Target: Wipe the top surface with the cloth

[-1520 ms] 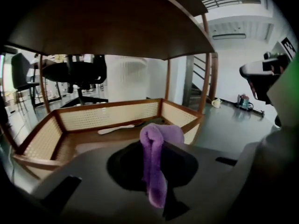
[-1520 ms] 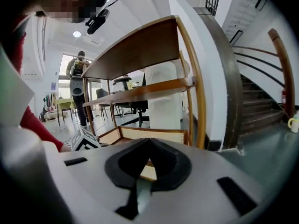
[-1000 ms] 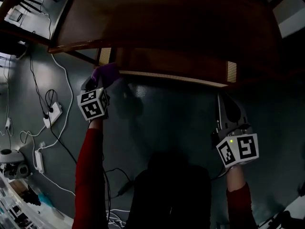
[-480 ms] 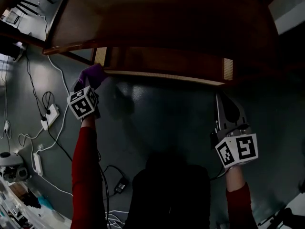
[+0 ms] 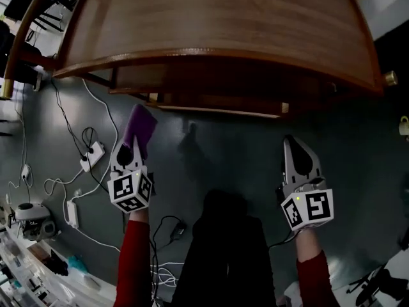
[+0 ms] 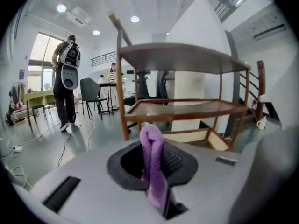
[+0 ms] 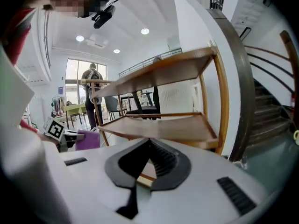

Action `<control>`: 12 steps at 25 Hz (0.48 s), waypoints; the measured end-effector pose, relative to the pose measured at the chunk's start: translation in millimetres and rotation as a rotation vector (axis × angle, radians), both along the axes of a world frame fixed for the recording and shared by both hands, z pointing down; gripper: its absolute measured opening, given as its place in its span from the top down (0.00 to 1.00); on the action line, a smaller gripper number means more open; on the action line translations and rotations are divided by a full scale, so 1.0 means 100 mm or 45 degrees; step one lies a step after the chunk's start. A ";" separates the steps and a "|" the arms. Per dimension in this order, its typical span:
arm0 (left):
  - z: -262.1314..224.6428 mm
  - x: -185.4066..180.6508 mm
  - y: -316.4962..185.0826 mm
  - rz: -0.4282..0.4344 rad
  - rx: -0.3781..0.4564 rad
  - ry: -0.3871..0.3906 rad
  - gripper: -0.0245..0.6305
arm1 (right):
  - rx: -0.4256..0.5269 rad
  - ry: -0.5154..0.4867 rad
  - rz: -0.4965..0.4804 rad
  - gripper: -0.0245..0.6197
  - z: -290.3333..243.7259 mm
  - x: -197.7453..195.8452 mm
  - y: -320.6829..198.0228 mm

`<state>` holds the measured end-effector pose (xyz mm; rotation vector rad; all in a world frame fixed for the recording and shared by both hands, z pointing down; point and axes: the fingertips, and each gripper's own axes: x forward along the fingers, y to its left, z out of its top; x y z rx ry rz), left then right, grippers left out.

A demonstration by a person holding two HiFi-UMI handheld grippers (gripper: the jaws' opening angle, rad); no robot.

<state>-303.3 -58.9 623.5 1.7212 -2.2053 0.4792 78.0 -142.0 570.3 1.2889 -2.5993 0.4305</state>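
A wooden shelf unit's top surface (image 5: pixel 217 24) fills the upper head view, with lower shelves under it (image 6: pixel 187 107). My left gripper (image 5: pixel 132 147) hangs over the grey floor, below and left of the shelf's front edge, shut on a purple cloth (image 5: pixel 140 128). The cloth (image 6: pixel 153 164) stands folded between the jaws in the left gripper view. My right gripper (image 5: pixel 296 147) sits lower right, jaws together with nothing between them (image 7: pixel 148 160). From the right gripper view, the left gripper and its cloth (image 7: pixel 86 139) show at the left, and the shelf's boards (image 7: pixel 163 125) lie ahead.
Cables and white power strips (image 5: pixel 92 155) trail over the floor at the left. A person with a backpack (image 6: pixel 65 85) stands far off, near chairs and tables. A white column (image 6: pixel 191 83) rises behind the shelf, and a staircase (image 7: pixel 271 106) stands to the right.
My left gripper has drawn back from the shelf's front edge toward me, cloth still held. The head view has brightened and shifted; the right gripper has barely moved.
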 end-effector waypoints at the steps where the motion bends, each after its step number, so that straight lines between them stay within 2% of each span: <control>1: -0.23 0.20 0.04 0.040 0.016 0.027 0.88 | 0.011 0.001 0.006 0.94 -0.23 0.00 0.03; 5: -1.01 0.78 0.15 0.173 0.046 0.110 0.88 | 0.057 0.004 0.017 0.94 -1.06 -0.05 0.13; 12: -2.16 1.34 0.07 0.318 0.151 0.225 0.88 | 0.090 -0.038 0.048 0.94 -2.07 -0.17 0.35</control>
